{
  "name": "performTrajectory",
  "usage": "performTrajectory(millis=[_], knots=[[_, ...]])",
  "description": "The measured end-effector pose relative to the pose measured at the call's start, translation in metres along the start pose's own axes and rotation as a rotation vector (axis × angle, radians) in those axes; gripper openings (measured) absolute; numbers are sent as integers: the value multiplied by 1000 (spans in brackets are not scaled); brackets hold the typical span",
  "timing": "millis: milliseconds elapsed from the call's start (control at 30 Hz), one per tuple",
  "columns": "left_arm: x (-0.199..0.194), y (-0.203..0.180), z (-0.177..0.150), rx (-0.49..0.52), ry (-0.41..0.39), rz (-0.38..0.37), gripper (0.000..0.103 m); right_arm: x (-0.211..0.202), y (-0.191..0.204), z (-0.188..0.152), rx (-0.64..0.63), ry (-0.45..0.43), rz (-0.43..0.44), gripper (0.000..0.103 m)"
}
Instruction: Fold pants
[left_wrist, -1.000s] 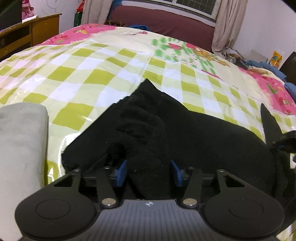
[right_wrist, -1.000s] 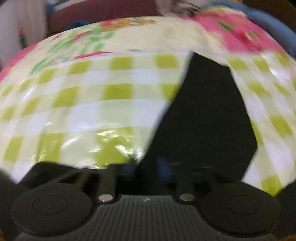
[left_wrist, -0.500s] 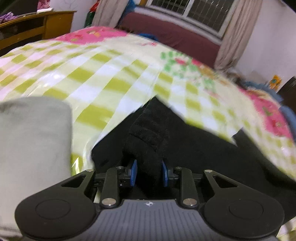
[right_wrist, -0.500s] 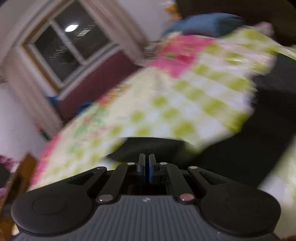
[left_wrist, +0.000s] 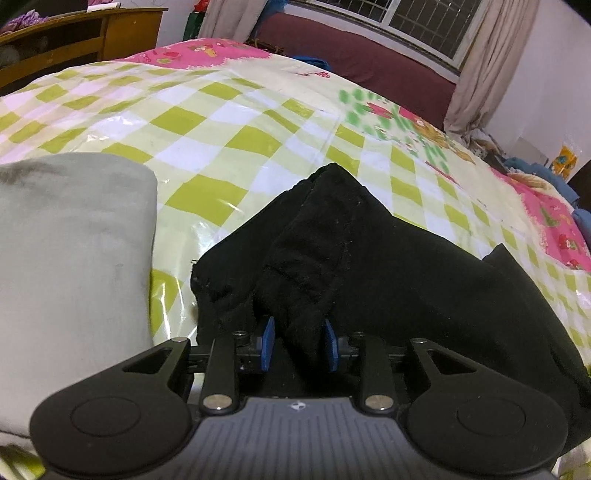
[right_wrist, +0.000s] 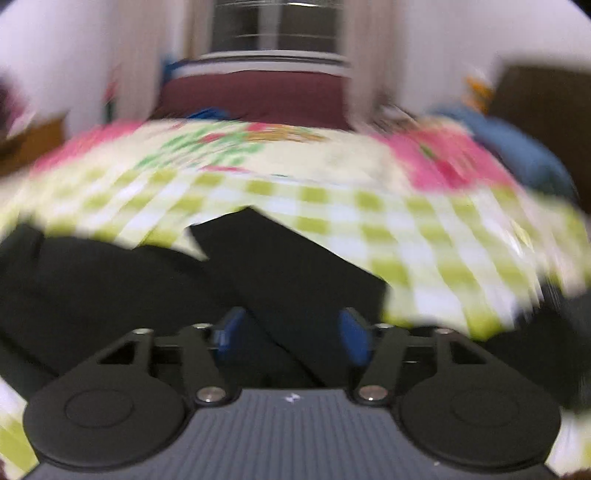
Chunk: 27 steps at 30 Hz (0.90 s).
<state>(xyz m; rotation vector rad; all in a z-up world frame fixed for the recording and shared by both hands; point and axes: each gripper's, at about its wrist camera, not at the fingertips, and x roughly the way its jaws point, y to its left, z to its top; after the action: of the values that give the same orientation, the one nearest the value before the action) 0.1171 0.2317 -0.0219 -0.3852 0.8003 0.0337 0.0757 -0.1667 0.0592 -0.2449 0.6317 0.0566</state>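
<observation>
**Black pants on checked bedcover, both grippers over them**

Left gripper (left_wrist: 299, 345): jaws opening, a bunched ridge of the black pants (left_wrist: 369, 266) between the blue pads (left_wrist: 266, 341), cloth touching both. Right gripper (right_wrist: 291, 334): jaws opening, well apart, above flat black cloth, pads clear of it; view blurred. Pants: spread across the green-checked bedcover (left_wrist: 207, 122). Folded grey cloth (left_wrist: 70, 266): just left of the pants. Maroon sofa (left_wrist: 369, 64): beyond the bed, under the window.

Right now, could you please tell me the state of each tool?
Left tool: opening slightly, a bunch of the black pants between its pads.
Right tool: opening, holding nothing.
</observation>
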Motion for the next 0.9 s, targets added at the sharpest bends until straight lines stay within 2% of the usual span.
performTrajectory(millis=[67,167,233,267,300,333,400,533,633,700,767,833,900], knots=[[1,0,1,7,-2,0,46,28,18,5,-95,23,-28,59],[5,-5,1,31,-1,17,47,75,33,13,-157,82,-61,57],[8,-10,0,61,-2,37,48,100,37,12,-211,98,-144,54],[8,-12,1,72,-5,42,47,110,31,12,-205,108,-165,36],[9,-12,2,74,-5,42,47,118,23,14,-168,133,-153,11],[10,-12,3,70,-3,39,46,121,10,17,-91,160,-136,6],[9,-9,7,54,1,26,45,111,-17,27,61,148,-105,5],[1,-6,15,22,-7,-6,43,44,-81,42,405,35,-16,4],[-10,-6,15,23,-26,-21,42,-18,-129,26,627,-62,-2,4],[-12,-7,12,30,-28,-12,43,-49,-156,2,738,-99,-60,4],[-5,-7,6,30,0,11,42,-56,-182,-33,856,-54,-130,4],[3,-12,0,39,20,35,42,-41,-205,-79,987,73,-198,5],[7,-21,-2,78,20,62,42,-29,-209,-109,993,161,-272,5]])
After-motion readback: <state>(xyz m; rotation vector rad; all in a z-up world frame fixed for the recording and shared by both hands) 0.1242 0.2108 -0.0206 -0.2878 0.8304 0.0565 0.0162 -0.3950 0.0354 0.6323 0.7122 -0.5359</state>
